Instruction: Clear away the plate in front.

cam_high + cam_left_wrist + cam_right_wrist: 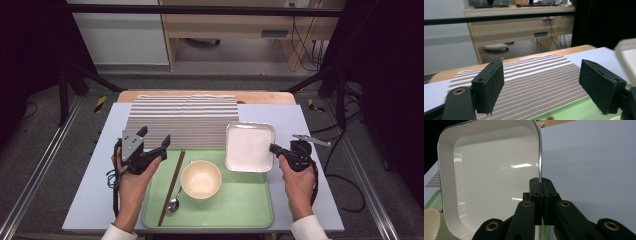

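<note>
Gripping: right gripper (273, 148) pinches the right rim of the white square dish (248, 146), jaws closed tight on the thin edge; the right gripper view shows the rim running straight down between the two pads (535, 192).
White square dish: sits at the far right corner of the green tray (245, 205), its far edge and right side overhanging onto the pale blue mat (107, 150); its inside looks bare and glossy.
Left gripper: left gripper (154, 137) stands with jaws spread wide and nothing between them, over the tray's far left corner where it meets the striped cloth (185, 120); in the left gripper view the two black pads (490, 86) frame the cloth's stripes.
Cream bowl: cream bowl (201, 179) rests upright near the middle of the tray, just left of the dish's near corner.
Chopsticks: brown chopsticks (171, 187) lie lengthwise along the tray's left side, tips toward the far edge.
Spoon: metal spoon (174, 203) lies between the chopsticks and the bowl, its scoop toward the tray's near edge.
Striped cloth: spread flat along the table's far edge, beyond the tray.
Hands: a hand (131, 182) holds each gripper, white sleeves at the table's near edge.
</note>
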Tool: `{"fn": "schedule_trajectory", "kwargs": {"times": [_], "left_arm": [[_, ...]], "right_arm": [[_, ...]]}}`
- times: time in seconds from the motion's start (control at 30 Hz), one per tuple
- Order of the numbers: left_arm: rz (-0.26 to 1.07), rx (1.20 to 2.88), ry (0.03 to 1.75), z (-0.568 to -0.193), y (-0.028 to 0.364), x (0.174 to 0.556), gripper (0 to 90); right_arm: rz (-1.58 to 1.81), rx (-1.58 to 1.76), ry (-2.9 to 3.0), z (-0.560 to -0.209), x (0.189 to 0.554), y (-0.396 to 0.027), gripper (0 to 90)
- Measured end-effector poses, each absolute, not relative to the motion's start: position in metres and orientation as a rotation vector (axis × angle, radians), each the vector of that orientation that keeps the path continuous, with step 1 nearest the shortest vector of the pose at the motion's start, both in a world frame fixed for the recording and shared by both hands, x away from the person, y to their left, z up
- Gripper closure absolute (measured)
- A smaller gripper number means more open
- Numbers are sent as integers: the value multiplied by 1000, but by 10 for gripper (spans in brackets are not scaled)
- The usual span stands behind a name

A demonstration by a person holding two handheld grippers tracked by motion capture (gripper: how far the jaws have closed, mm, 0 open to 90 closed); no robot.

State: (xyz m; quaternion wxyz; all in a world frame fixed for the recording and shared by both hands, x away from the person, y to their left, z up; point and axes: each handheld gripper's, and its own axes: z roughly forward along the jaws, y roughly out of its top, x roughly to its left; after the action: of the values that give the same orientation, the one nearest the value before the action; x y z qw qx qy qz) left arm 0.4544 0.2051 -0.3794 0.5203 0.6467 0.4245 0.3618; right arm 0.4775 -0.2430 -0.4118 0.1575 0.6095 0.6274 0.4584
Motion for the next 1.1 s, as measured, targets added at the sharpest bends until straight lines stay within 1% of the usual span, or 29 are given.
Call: {"fn": "schedule_trajectory", "kwargs": {"times": [0.27, 0.47, 0.63, 0.73, 0.83, 1.1], "left_arm": [[970, 1571, 1065, -386, 243, 446, 170], [1027, 1521, 1175, -395, 286, 434, 153], [1096, 1545, 1229, -411, 312, 426, 137], [1136, 1541, 1255, -415, 324, 423, 137], [1132, 1524, 1289, -418, 334, 419, 137], [1138, 1501, 1311, -421, 341, 412, 141]], "right_arm": [[1319, 1771, 1812, -416, 471, -248, 888], [1322, 1803, 1814, -420, 466, -252, 887], [1312, 1822, 1838, -427, 464, -250, 888], [1297, 1832, 1859, -431, 463, -248, 887], [1275, 1848, 1878, -434, 462, -246, 887], [1229, 1868, 1922, -439, 456, -239, 887]]}}
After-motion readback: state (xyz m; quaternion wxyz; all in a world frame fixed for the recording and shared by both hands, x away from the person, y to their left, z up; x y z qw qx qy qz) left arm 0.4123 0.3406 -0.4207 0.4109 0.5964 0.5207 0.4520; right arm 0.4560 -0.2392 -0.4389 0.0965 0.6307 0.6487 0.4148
